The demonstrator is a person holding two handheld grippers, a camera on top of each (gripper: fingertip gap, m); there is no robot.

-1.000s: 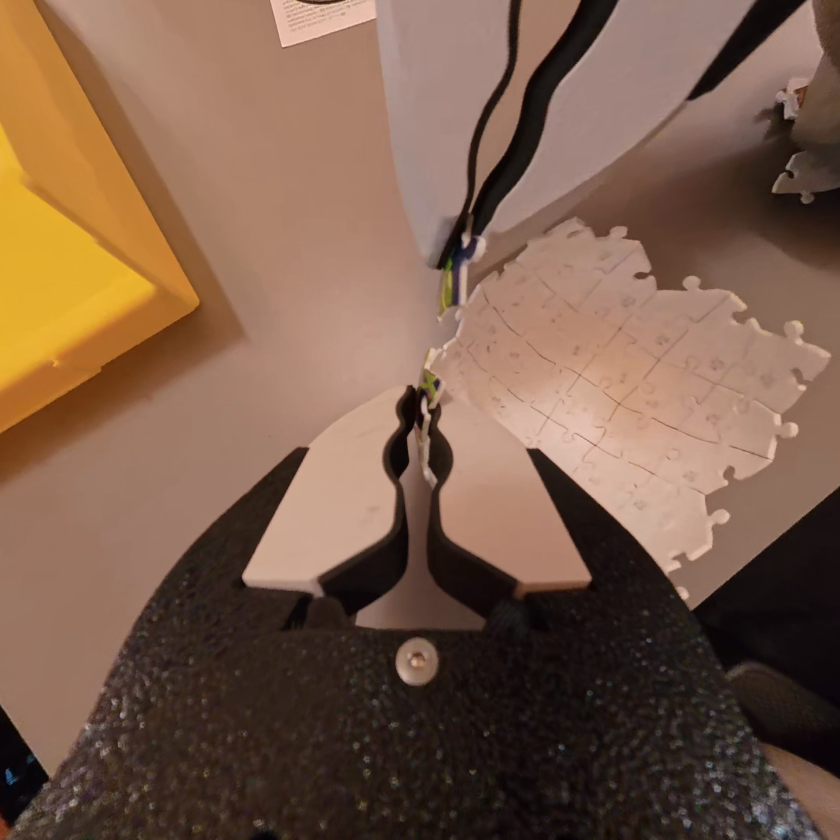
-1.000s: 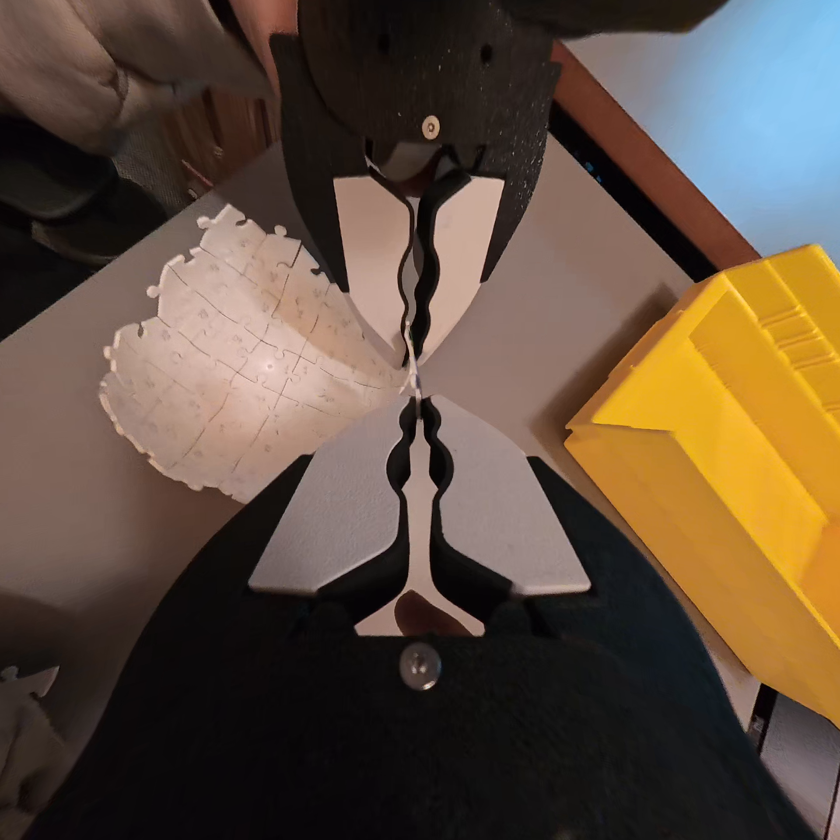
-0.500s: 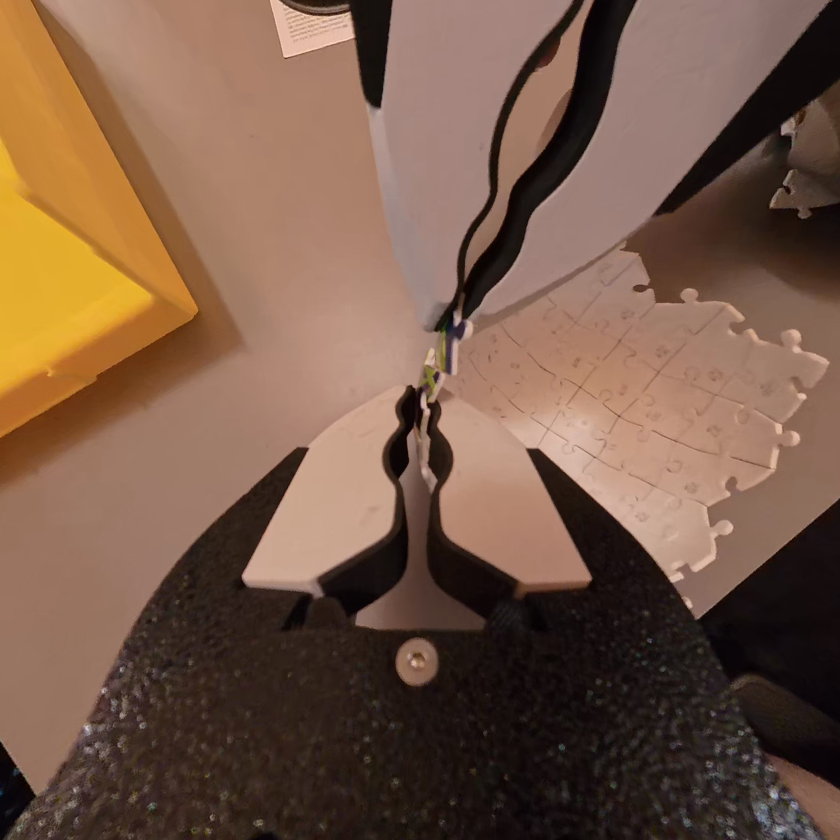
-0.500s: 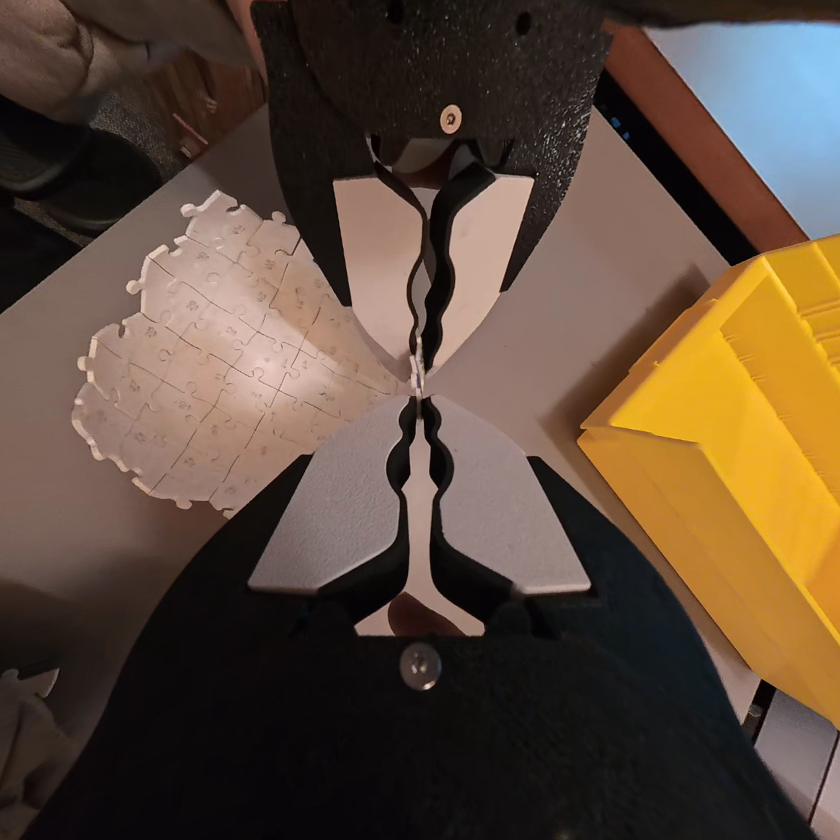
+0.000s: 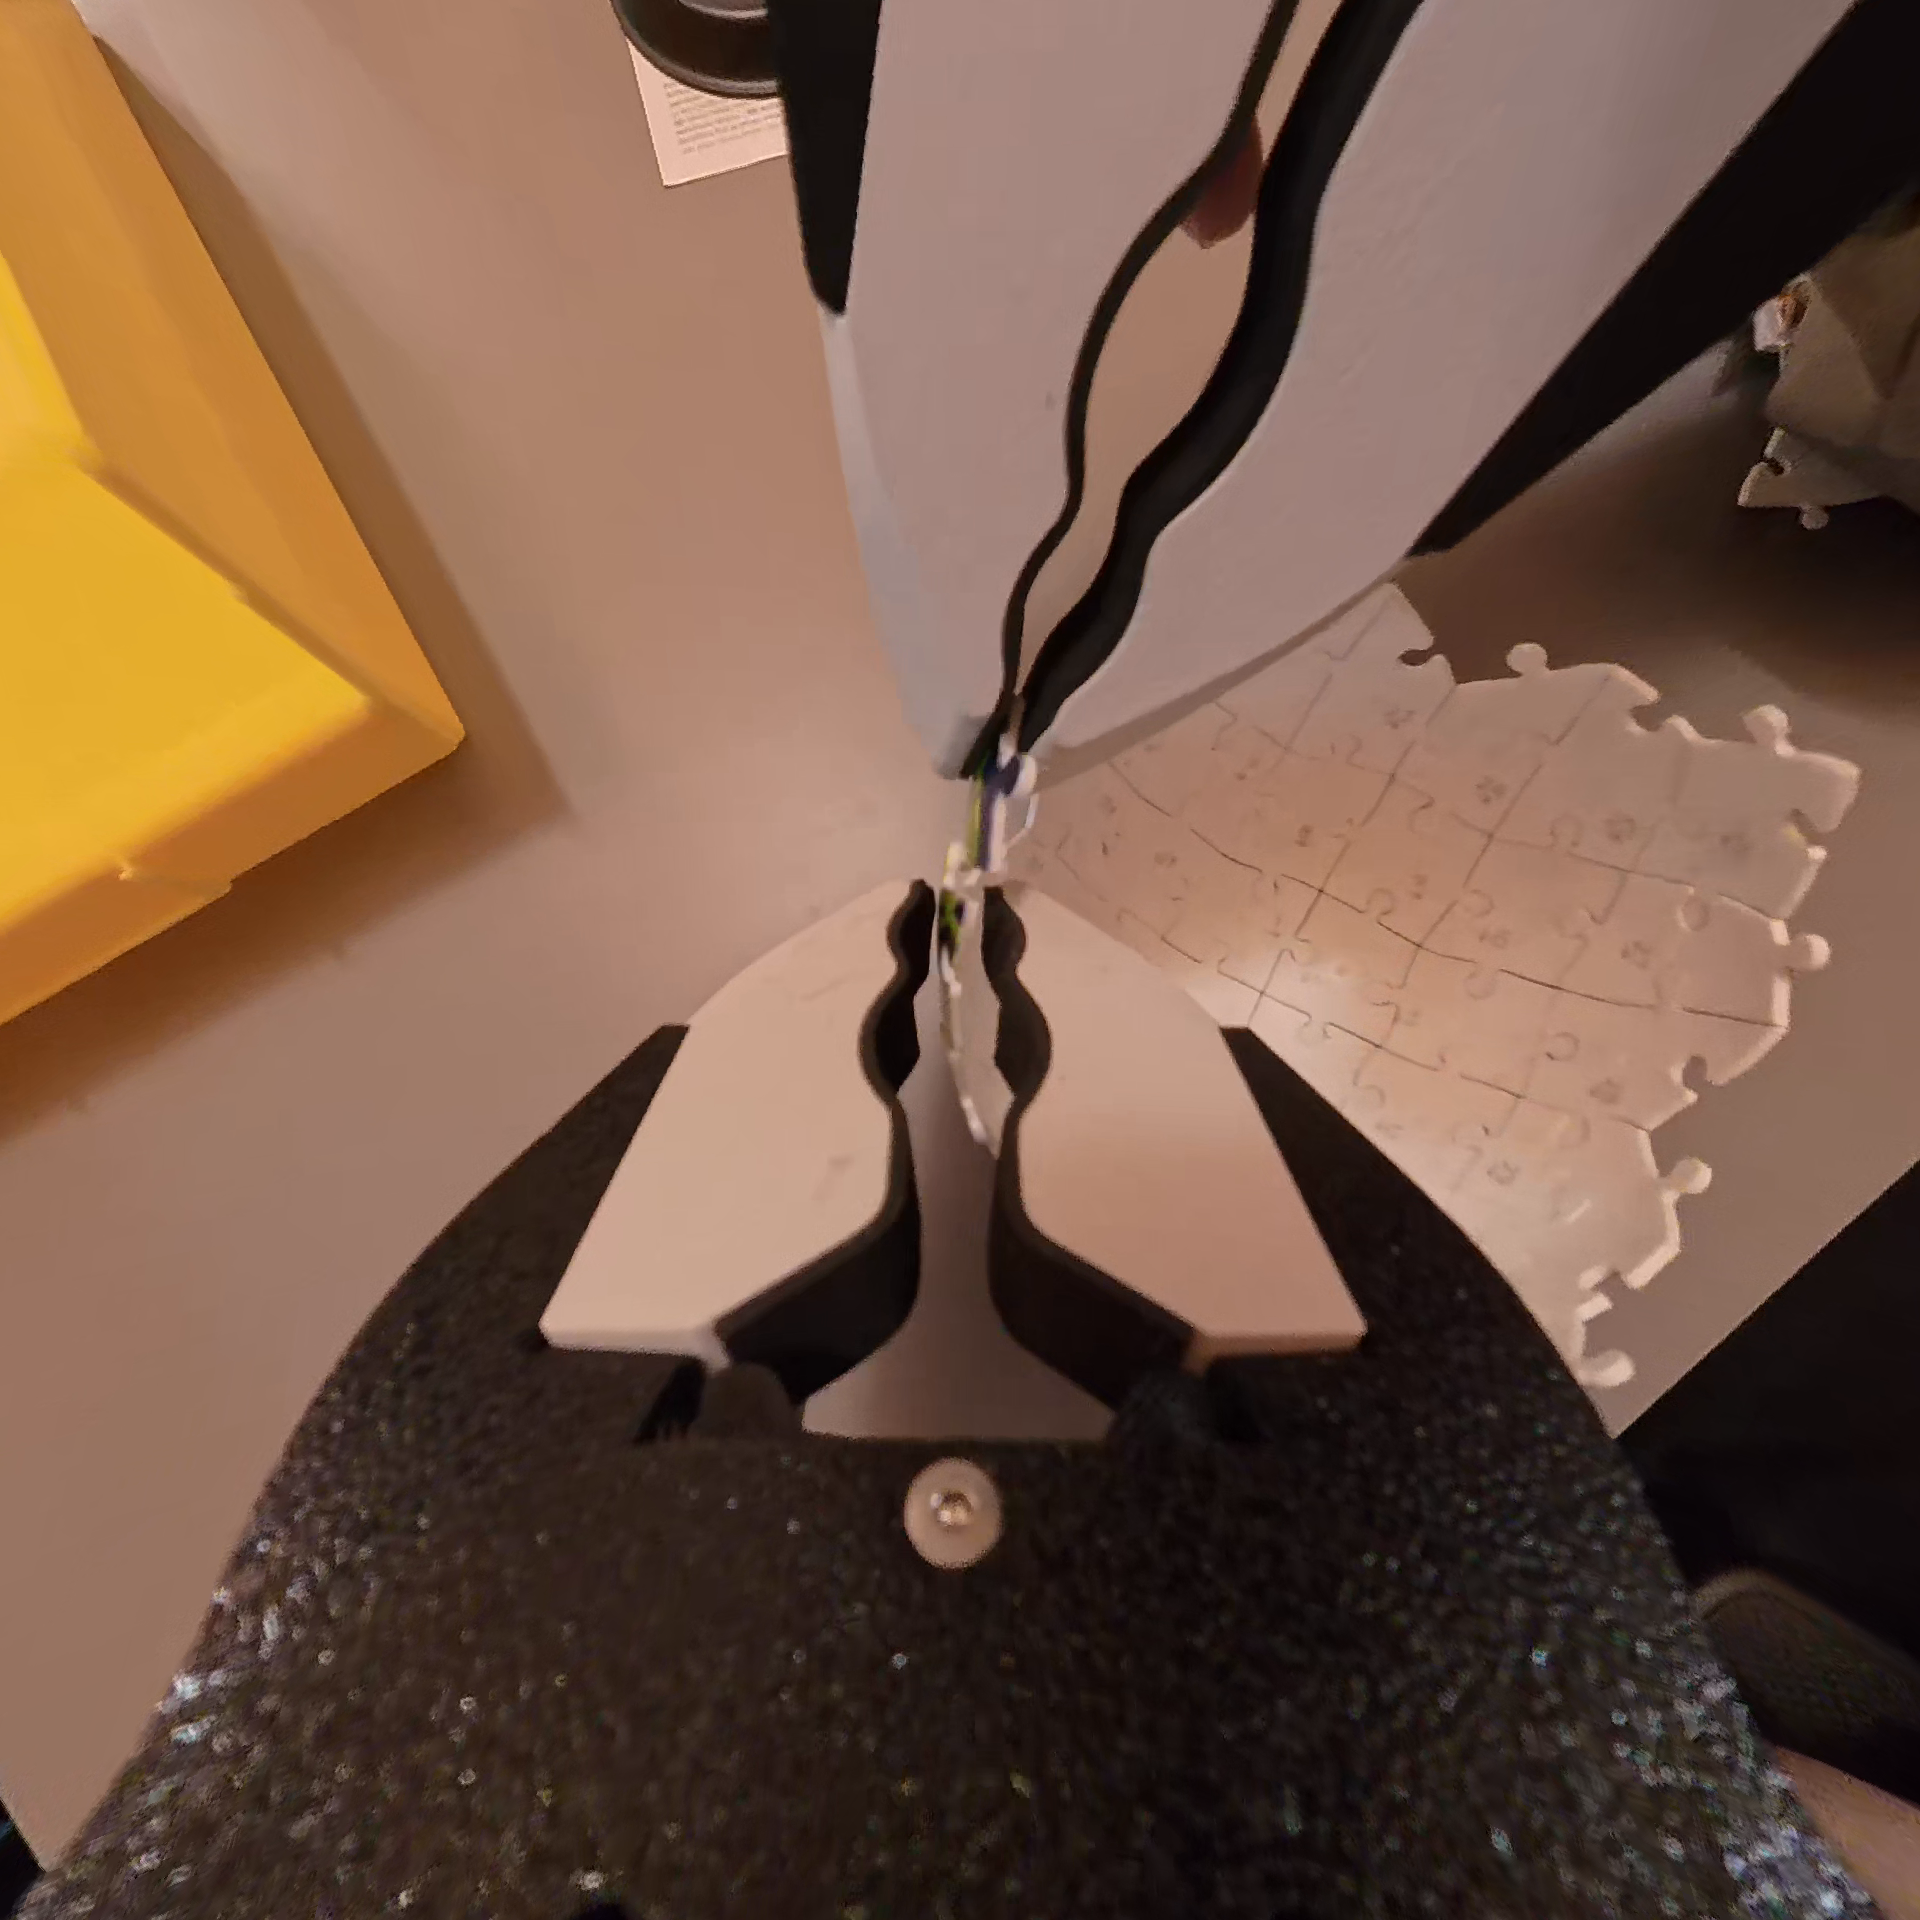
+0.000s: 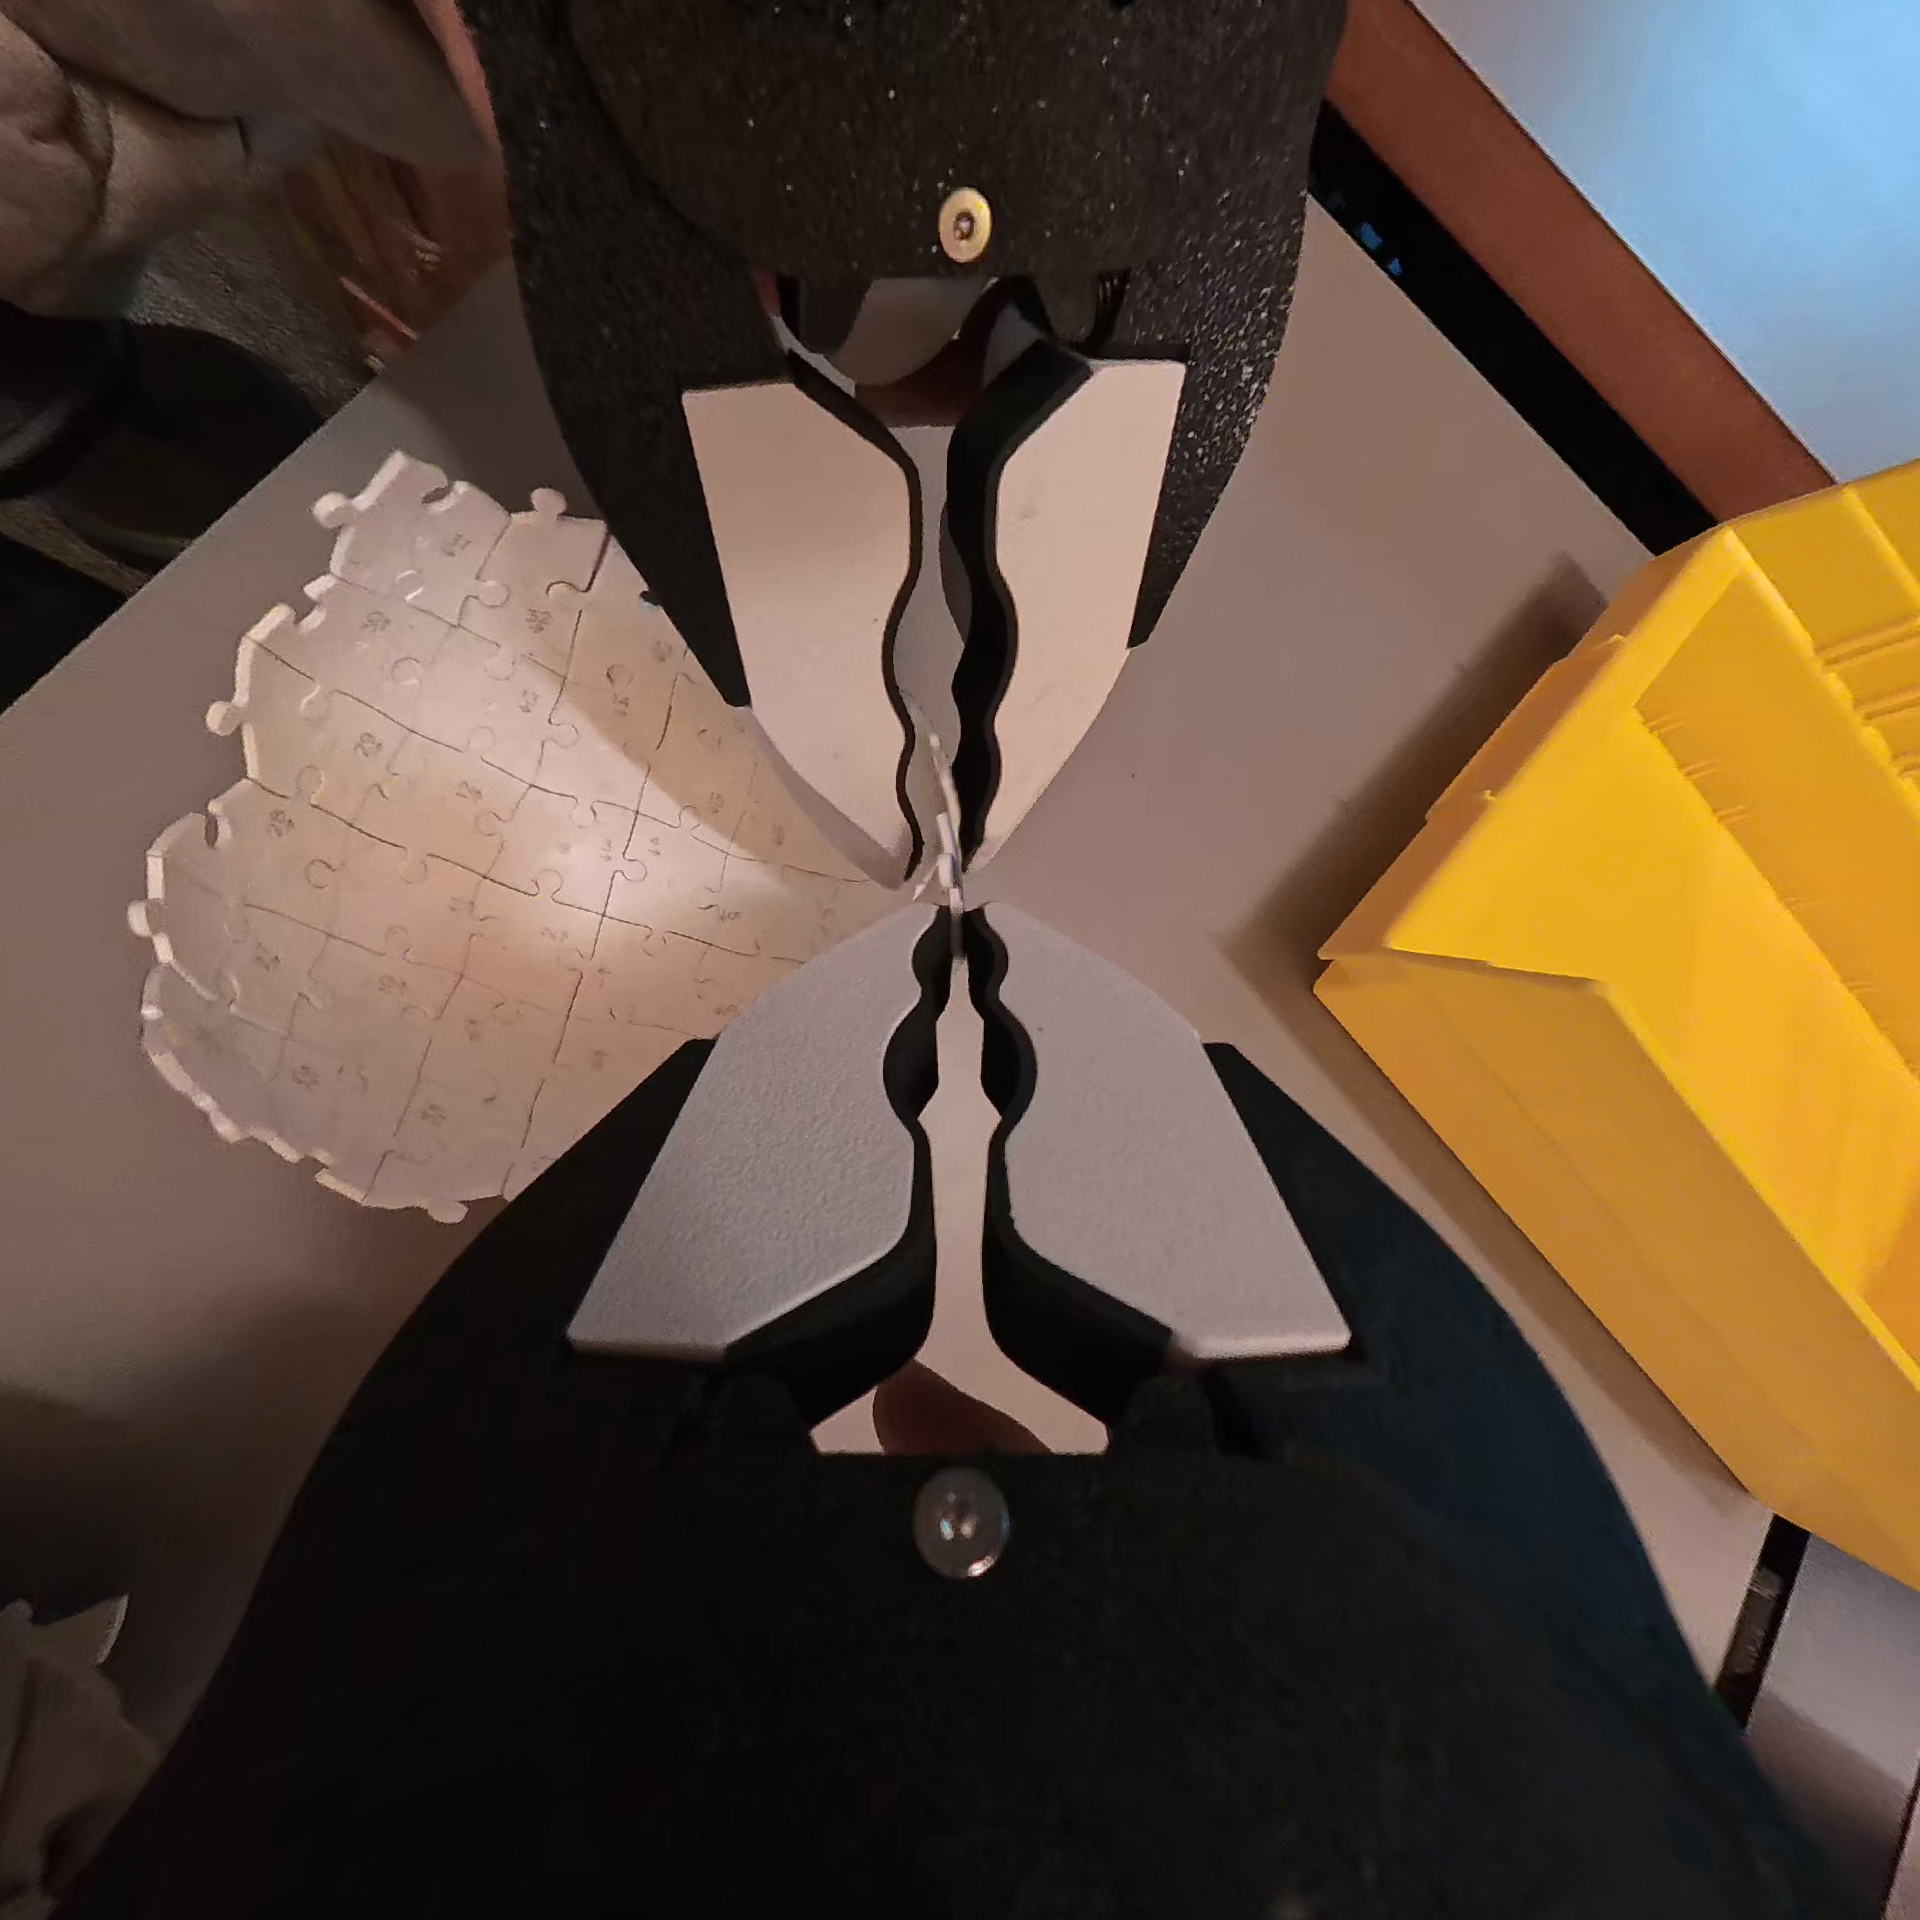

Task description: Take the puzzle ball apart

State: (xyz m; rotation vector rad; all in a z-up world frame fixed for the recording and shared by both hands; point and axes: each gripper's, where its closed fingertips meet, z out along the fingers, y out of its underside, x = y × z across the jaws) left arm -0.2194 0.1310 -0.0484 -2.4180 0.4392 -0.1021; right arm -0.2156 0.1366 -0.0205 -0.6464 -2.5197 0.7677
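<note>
A plain grey tabletop [image 5: 644, 520] fills both views. Its near edge runs close past the large curved white shell of joined puzzle pieces [image 5: 1507, 935], which lies inner side up, and beyond that edge the floor is dark. In the right wrist view a brown wooden strip [image 6: 1579, 291] borders the far side of the table, with a pale blue surface past it.

A yellow plastic bin [image 6: 1662, 1039] stands on the table beside the grippers, a bare strip of table between them. A white paper slip [image 5: 717, 135] lies at the far end, and a small cluster of loose white puzzle pieces [image 5: 1829, 416] sits well apart from the shell.

The left gripper [image 5: 961, 909] and the right gripper [image 6: 961, 920] meet tip to tip above the table. Each has its jaws nearly closed, pinching an end of a small strip of joined puzzle pieces [image 5: 992, 821], white with green and blue print, held edge-on between them.
</note>
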